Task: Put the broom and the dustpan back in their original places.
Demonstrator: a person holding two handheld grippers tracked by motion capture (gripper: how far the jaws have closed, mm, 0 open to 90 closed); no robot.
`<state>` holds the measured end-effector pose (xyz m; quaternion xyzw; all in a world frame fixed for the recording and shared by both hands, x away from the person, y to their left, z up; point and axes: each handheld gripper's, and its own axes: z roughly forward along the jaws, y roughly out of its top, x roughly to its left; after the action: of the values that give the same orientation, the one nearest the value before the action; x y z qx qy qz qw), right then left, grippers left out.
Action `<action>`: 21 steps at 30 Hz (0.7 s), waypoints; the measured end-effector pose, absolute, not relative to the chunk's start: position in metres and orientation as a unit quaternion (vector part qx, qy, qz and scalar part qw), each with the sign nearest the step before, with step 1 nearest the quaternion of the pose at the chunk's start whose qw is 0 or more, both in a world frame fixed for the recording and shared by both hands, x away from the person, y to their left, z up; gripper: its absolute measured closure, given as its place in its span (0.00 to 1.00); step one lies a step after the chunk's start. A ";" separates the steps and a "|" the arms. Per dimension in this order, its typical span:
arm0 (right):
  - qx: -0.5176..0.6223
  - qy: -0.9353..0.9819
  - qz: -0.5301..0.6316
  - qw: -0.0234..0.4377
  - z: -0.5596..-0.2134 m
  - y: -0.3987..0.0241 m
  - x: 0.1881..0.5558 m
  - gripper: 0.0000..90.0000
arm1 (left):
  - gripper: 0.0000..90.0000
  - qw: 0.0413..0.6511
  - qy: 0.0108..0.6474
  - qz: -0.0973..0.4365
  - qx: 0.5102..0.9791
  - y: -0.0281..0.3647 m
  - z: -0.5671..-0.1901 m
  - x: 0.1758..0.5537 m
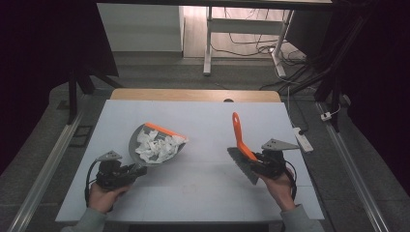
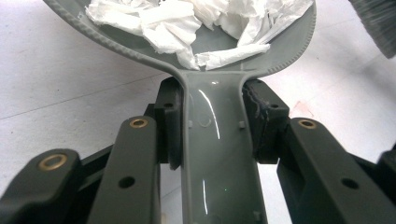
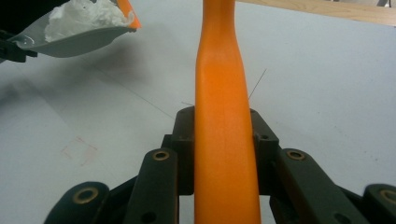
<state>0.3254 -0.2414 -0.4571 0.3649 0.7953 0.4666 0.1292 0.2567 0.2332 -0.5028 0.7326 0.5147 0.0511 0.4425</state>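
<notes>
Dustpan loaded with paper, brush held clear.

Your left gripper [image 1: 137, 170] is clamped on the handle of the grey dustpan [image 1: 155, 143], jaws pressing either flank of it in the left gripper view; the pan sits left of centre on the white table [image 1: 203, 193], carrying the crumpled white paper [image 1: 158, 145] behind its orange lip, apparently held near level so the load stays in. Your right gripper [image 1: 255, 163] is clamped on the orange handle of the hand brush [image 1: 240, 145], grey bristles toward the pan and handle pointing away from you, well apart from the dustpan, likely parked out of its path. No brand, label or legible writing found on either tool.
</notes>
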 end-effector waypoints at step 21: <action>0.387 0.791 0.463 0.103 -0.467 -0.244 0.324 0.78 | 0.68 0.424 0.579 0.093 0.690 0.227 -0.516 0.248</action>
<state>0.3240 -0.2443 -0.4667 0.3868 0.7907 0.4632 0.1034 0.2484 0.2265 -0.5155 0.6903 0.5789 0.0933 0.4239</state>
